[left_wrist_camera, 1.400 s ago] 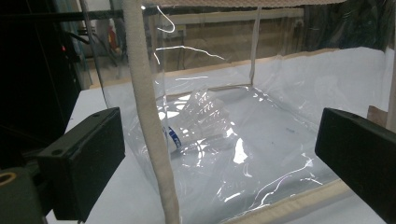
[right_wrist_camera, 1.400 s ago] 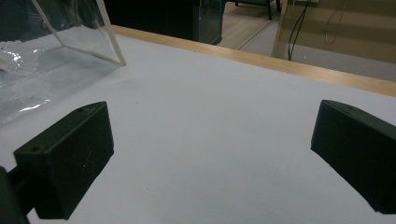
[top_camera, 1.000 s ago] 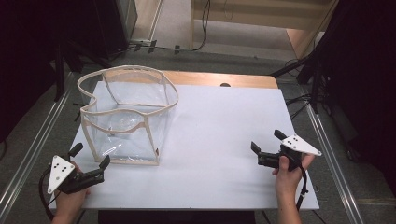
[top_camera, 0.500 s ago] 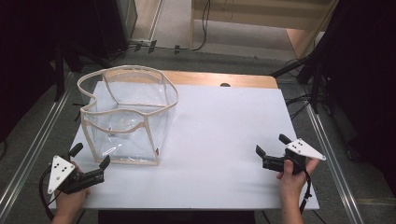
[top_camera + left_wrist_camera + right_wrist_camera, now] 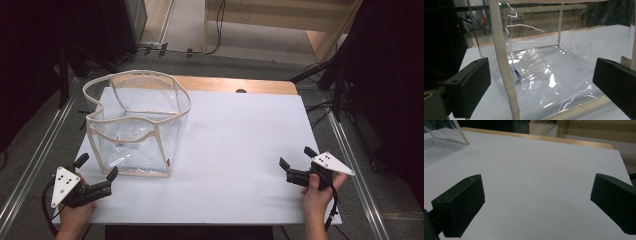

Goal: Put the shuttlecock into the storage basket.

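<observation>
In the high view, a clear plastic bag [image 5: 136, 125] with cream fabric edging stood upright and open on the left half of the white table [image 5: 240, 150], its mouth sagging in a wavy loop, seemingly left that way so its contents could be reached from above. The left gripper [image 5: 95, 176] sat at the near left corner, just in front of the bag's near bottom edge and pointed toward it, which suggested it was lined up to approach the bag. Its jaws were spread wide and held nothing. The right gripper [image 5: 295, 162] rested near the right edge, well apart from the bag, jaws likewise spread and empty, apparently parked out of the way.

In the left gripper view, the two black jaws stood far apart at either side, touching nothing. Between them rose the bag's near corner seam [image 5: 504, 67], close to the camera. Through the clear wall a shuttlecock [image 5: 527, 66] lay on its side on the bag's floor, white feathers fanned toward the far side.

In the right gripper view, the jaws were wide open over bare table [image 5: 536, 170], gripping nothing. A corner of the bag [image 5: 441, 132] showed at the far left.
</observation>
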`<state>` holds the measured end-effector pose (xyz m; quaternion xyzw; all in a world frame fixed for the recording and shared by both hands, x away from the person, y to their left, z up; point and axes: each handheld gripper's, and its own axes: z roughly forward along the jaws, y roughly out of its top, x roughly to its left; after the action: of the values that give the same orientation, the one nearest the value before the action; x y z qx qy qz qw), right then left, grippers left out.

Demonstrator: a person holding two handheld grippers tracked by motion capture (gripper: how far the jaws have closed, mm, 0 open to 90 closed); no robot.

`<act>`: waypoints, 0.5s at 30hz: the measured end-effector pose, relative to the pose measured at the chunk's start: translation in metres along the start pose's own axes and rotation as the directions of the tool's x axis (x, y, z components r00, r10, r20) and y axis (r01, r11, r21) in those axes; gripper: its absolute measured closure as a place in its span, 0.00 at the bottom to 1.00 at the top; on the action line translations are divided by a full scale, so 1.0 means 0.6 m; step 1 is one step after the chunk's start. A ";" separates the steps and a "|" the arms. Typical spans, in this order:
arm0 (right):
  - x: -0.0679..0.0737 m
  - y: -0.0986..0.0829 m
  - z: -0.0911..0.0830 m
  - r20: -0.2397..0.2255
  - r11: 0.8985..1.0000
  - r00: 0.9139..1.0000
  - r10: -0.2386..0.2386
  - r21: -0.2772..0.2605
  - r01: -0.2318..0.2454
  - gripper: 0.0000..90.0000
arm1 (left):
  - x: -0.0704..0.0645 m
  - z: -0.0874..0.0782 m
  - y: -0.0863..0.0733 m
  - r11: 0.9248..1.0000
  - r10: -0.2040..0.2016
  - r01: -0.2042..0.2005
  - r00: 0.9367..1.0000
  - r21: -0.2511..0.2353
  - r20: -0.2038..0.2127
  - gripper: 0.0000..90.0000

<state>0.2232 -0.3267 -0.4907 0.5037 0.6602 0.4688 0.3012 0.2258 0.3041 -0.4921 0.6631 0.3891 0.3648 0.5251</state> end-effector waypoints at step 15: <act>-0.025 -0.018 -0.015 0.022 0.999 0.999 0.040 -0.014 -0.040 0.00 | 0.000 0.000 0.000 1.000 0.000 0.000 1.000 0.000 0.001 0.03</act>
<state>0.2156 -0.3443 -0.4983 0.5199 0.6435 0.4733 0.3025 0.2258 0.3041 -0.4921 0.6633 0.3888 0.3645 0.5254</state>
